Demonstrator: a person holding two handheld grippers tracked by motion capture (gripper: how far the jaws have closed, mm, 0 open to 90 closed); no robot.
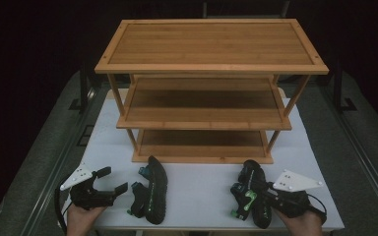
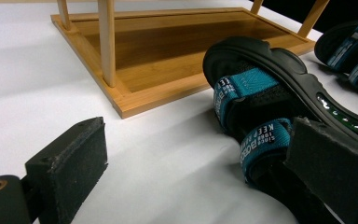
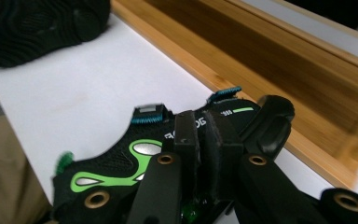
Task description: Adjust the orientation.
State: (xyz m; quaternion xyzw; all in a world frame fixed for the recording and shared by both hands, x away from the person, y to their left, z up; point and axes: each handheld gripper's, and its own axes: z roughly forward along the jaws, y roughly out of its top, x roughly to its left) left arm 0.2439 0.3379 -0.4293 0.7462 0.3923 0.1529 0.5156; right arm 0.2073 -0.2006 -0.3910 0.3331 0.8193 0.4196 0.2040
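Two black sandals with teal straps and green trim lie on the white table in front of a bamboo shoe rack (image 1: pixel 211 69). The left sandal (image 1: pixel 152 189) (image 2: pixel 261 88) rests on its side, straps facing my left gripper (image 1: pixel 114 179) (image 2: pixel 200 177). That gripper stands open beside it, its right pad close to the sandal's heel end, with nothing gripped. My right gripper (image 1: pixel 250 191) (image 3: pixel 203 135) is shut on a strap of the right sandal (image 1: pixel 253 172) (image 3: pixel 116 163), whose toe points at the rack's bottom shelf (image 3: pixel 279 70).
The rack has three tiers, all bare, and its bottom shelf (image 2: pixel 168 93) sits just beyond both sandals. White table (image 1: pixel 202 182) lies between the two sandals. The table's front edge is right by the person's hands.
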